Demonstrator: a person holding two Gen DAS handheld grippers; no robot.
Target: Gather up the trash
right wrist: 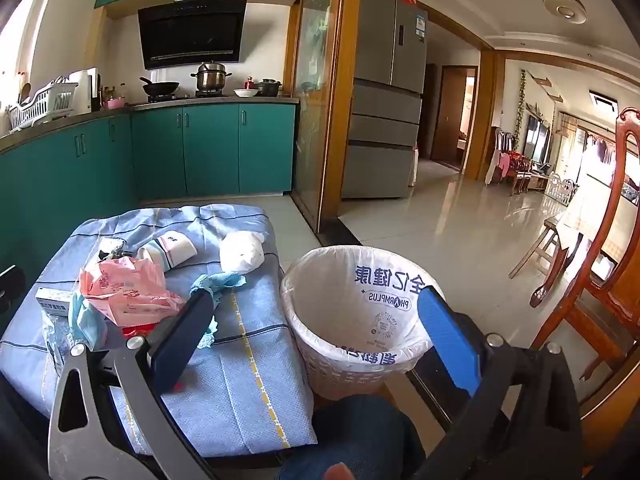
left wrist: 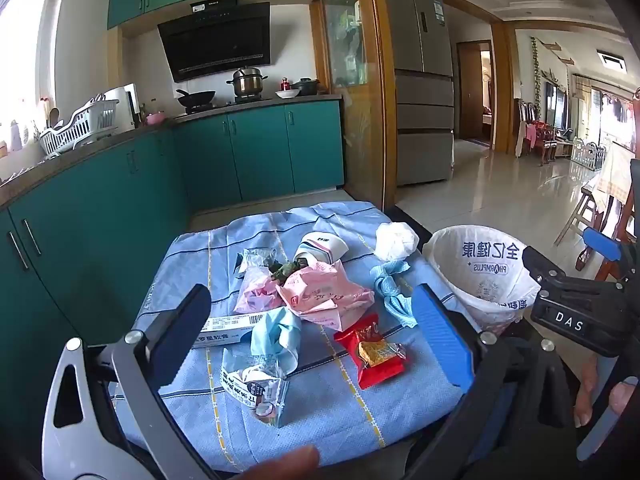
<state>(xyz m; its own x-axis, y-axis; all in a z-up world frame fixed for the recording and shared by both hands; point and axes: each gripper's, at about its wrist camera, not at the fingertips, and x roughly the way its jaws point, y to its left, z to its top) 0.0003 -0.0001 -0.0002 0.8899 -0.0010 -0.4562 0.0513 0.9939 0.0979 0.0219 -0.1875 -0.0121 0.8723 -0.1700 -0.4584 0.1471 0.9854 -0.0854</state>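
Observation:
Trash lies on a small table with a blue cloth [left wrist: 332,412]: a pink plastic bag [left wrist: 320,292], a red snack wrapper [left wrist: 376,352], a white crumpled wrapper [left wrist: 256,388], a light blue rag [left wrist: 390,288], a white tissue wad [left wrist: 396,240], a paper cup [left wrist: 322,246] on its side and a medicine box [left wrist: 224,330]. A bin lined with a white bag [right wrist: 360,312] stands right of the table. My left gripper [left wrist: 316,328] is open above the trash. My right gripper [right wrist: 316,332] is open over the gap between table and bin.
Teal kitchen cabinets [left wrist: 100,208] run along the left and back. A wooden chair [right wrist: 608,264] stands at the right. A glass sliding door frame [right wrist: 332,120] and a fridge [right wrist: 384,92] are behind the table. Tiled floor [right wrist: 460,232] lies beyond the bin.

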